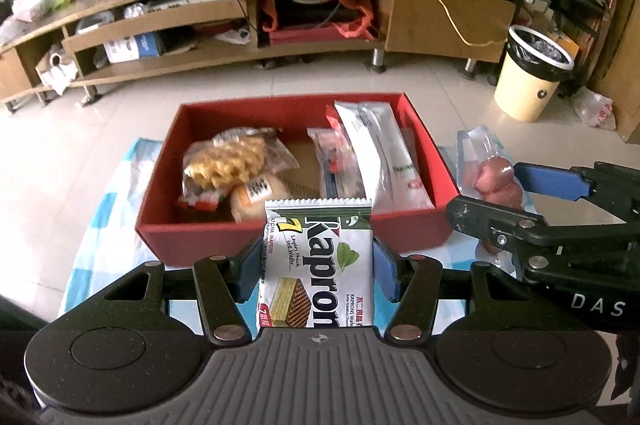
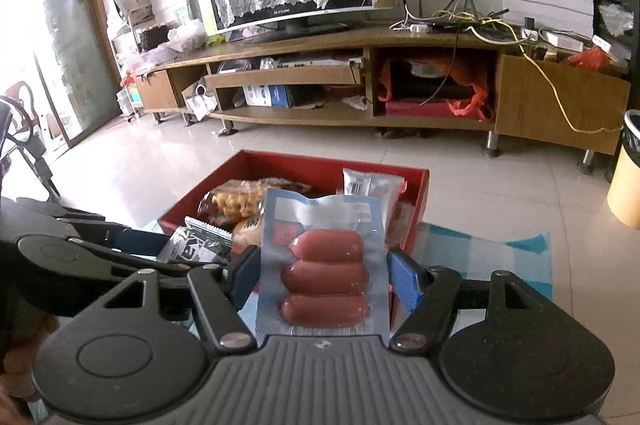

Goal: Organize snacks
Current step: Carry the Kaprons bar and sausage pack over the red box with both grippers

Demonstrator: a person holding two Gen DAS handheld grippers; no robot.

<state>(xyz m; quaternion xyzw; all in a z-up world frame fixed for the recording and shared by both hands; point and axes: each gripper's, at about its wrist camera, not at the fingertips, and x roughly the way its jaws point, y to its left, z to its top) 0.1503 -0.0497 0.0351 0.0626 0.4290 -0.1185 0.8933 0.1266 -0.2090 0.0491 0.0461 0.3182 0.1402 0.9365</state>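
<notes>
Left gripper (image 1: pixel 318 271) clamped by blue pads on green-and-white foil wafer packet (image 1: pixel 318 265), held upright just before open red cardboard box (image 1: pixel 416 229) on blue-checked cloth (image 1: pixel 100 217). Box holding several wrapped snacks. Right gripper (image 2: pixel 324 275) clamped on clear vacuum pack of three pink sausages (image 2: pixel 324 277), beside box's right wall.

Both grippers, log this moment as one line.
left gripper: wafers | right gripper: sausages | box: ahead
</notes>
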